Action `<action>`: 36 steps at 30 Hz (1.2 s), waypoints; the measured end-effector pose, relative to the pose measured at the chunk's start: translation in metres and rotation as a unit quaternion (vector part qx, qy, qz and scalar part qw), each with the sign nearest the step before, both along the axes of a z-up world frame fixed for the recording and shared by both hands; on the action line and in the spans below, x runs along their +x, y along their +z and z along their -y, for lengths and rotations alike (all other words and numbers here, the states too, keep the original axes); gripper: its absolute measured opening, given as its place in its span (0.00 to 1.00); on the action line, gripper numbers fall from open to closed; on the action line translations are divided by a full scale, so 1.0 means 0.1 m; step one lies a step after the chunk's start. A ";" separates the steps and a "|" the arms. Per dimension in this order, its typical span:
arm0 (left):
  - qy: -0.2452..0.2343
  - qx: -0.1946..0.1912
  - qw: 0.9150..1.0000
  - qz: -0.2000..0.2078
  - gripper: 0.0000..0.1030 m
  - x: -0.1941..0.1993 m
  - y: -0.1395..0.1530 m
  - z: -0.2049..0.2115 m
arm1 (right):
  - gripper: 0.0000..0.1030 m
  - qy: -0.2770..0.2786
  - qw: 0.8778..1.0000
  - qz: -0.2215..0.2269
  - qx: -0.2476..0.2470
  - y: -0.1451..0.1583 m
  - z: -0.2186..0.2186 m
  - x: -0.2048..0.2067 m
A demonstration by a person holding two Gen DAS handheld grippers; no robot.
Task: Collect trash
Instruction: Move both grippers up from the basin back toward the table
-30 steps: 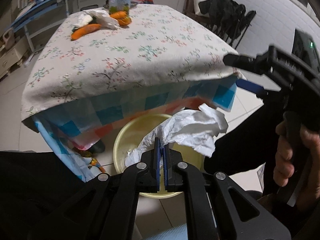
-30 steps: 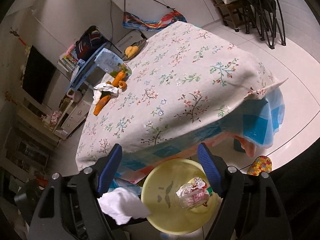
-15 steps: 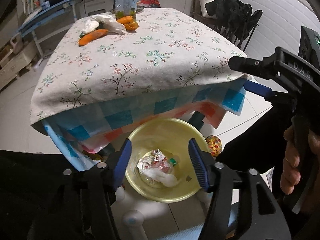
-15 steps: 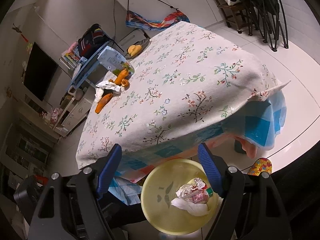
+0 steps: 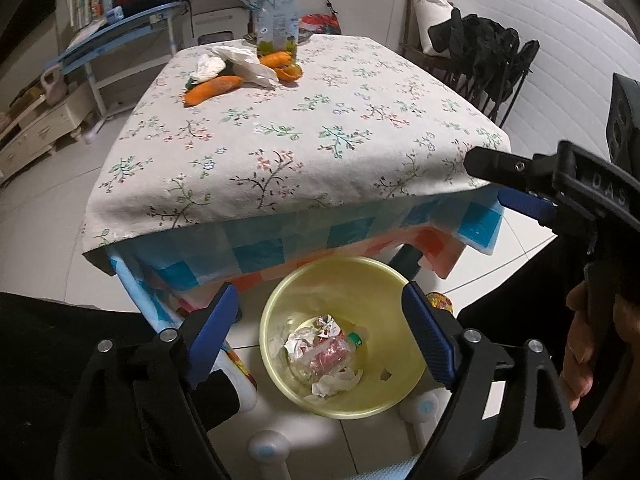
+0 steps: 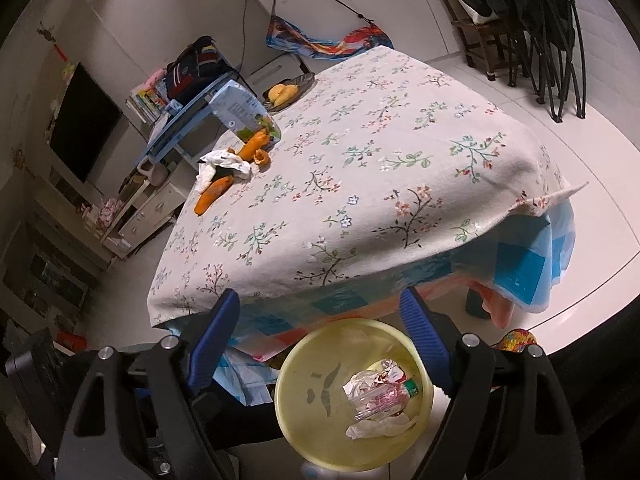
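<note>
A yellow bin (image 5: 280, 320) (image 6: 296, 364) stands on the floor under the table's near edge. It holds a crumpled white tissue (image 5: 336, 382) (image 6: 380, 426), a plastic bottle (image 5: 332, 354) (image 6: 380, 396) and wrappers. My left gripper (image 5: 320, 336) is open and empty above the bin. My right gripper (image 6: 320, 340) is open and empty above the bin too; it also shows at the right of the left wrist view (image 5: 520, 188). On the far side of the table lie white tissues (image 5: 240, 62) (image 6: 224, 164), carrots (image 5: 212, 90) (image 6: 212, 194), orange peel (image 5: 290, 74) and a carton (image 5: 276, 22) (image 6: 240, 112).
The table wears a floral cloth (image 5: 320, 136) over a checked one (image 5: 280, 248). A fruit dish (image 6: 286, 92) sits at the far edge. Black folding chairs (image 6: 540, 20) stand at the right, a blue shelf (image 5: 120, 32) and a low cabinet (image 5: 36, 128) at the left.
My left gripper opened and let go of the white tissue, which dropped into the yellow bin. The left gripper then rose a little; the right gripper stayed open.
</note>
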State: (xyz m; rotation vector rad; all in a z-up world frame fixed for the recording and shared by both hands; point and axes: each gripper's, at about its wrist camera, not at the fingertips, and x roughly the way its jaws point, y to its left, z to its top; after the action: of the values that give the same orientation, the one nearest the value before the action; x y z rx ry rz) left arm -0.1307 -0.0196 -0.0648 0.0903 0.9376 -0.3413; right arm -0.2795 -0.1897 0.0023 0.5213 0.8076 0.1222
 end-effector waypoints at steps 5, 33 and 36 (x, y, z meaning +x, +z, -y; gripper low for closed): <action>0.012 -0.004 1.000 0.005 0.83 0.01 0.02 -0.04 | 0.77 0.004 1.000 0.002 -0.008 0.02 -0.03 0.01; 0.077 -0.037 0.995 0.044 0.92 0.24 0.31 -0.32 | 0.81 0.044 0.997 0.033 -0.053 0.18 -0.34 0.13; 0.086 -0.041 0.995 0.043 0.92 0.33 0.32 -0.37 | 0.82 0.045 0.997 0.031 -0.052 0.17 -0.34 0.17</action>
State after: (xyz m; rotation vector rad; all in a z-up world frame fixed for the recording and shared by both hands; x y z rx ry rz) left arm -0.0982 0.0172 -0.0326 -0.0513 0.8390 -0.2141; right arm -0.2623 -0.1554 0.0193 0.3806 0.7734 0.1780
